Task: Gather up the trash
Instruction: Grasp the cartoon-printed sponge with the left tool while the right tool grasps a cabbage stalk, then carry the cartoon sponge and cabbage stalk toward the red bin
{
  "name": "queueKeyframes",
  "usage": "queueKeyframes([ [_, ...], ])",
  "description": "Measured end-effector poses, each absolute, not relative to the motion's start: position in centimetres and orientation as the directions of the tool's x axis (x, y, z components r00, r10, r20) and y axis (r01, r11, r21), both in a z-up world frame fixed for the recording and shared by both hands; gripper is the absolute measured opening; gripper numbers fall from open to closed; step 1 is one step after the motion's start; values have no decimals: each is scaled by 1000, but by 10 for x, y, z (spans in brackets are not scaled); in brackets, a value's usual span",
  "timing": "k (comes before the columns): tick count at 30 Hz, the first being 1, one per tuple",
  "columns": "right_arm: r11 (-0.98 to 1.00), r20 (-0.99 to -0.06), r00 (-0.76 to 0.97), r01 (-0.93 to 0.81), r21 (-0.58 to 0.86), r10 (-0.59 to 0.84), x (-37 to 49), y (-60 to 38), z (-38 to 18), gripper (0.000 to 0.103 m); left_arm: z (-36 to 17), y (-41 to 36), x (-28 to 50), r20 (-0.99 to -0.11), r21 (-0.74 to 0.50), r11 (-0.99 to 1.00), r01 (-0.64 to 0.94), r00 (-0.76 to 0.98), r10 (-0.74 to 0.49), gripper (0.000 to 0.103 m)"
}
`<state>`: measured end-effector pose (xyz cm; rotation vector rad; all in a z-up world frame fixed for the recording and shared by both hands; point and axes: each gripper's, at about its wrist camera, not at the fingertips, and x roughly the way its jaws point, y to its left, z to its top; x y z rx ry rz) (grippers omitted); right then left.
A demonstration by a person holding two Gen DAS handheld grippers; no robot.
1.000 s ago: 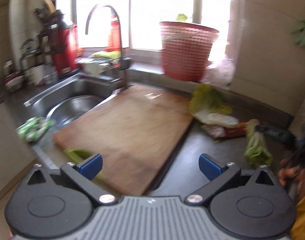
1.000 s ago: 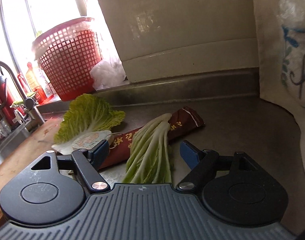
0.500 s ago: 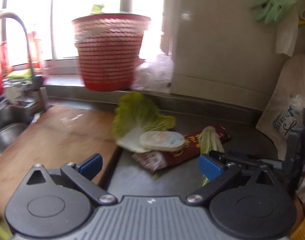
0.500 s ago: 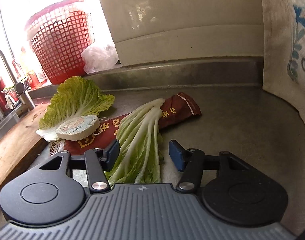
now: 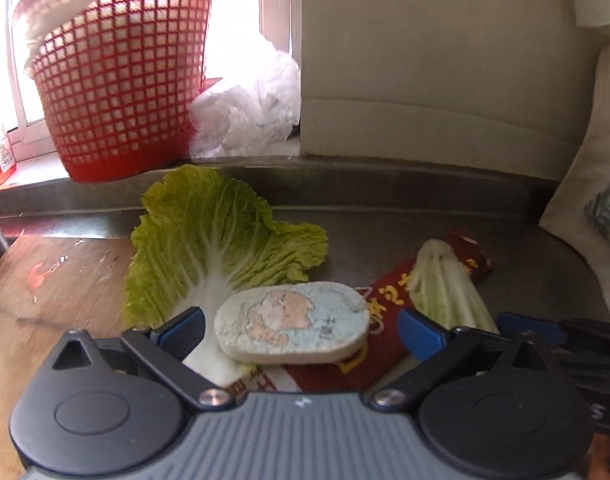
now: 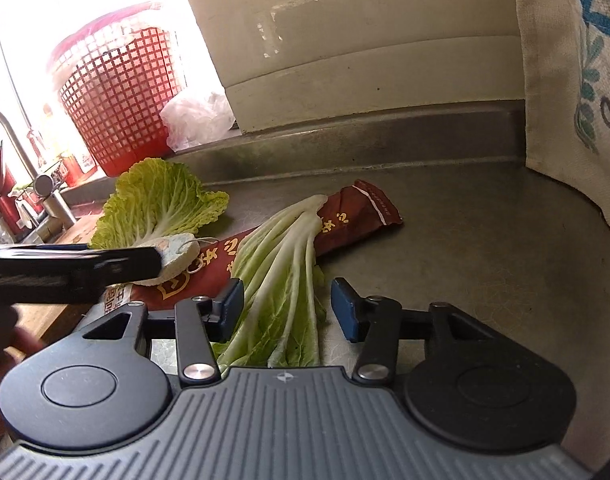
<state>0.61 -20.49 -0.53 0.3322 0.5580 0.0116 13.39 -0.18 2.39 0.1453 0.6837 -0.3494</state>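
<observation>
Trash lies on the grey counter (image 6: 485, 248). A flat oval printed pad (image 5: 291, 322) rests on a broad cabbage leaf (image 5: 221, 240) and a brown snack wrapper (image 5: 389, 292). My left gripper (image 5: 301, 330) is open, its fingers on either side of the pad. A long cabbage leaf (image 6: 281, 280) lies across the wrapper (image 6: 357, 212). My right gripper (image 6: 287, 312) is open, its fingers on either side of that leaf's lower part. The left gripper shows as a dark bar in the right wrist view (image 6: 65, 270).
A red mesh basket (image 5: 117, 76) stands on the window sill with a crumpled white plastic bag (image 5: 249, 108) beside it. A wooden cutting board (image 5: 45, 280) lies at left, a printed cloth bag (image 6: 577, 80) hangs at right, and a tap (image 6: 45, 188) is far left.
My left gripper swung right from the sink and cutting board and moved in around the oval pad. My right gripper moved forward over the long leaf and its jaws narrowed.
</observation>
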Motion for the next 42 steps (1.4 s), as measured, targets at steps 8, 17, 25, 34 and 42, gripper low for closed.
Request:
queueKeyframes([
  [8,946,-519,849,81,313,99,5,-205,-5,61,7,-1,152,-657,-14,941,339,706,-264,94],
  [17,956,-529,840,48,290,119,9,-199,-6,40,10,1,148,-633,-18,957,289,738,-234,93],
  [25,953,-517,843,16,301,149,10,-201,-6,25,23,21,134,-606,-30,976,217,772,-190,93],
  [34,943,-461,864,-45,330,202,4,-203,-3,21,51,42,90,-556,-50,983,178,813,-175,93],
  [42,912,-432,855,-107,395,287,3,-206,0,19,74,75,30,-526,-75,991,112,840,-135,93],
])
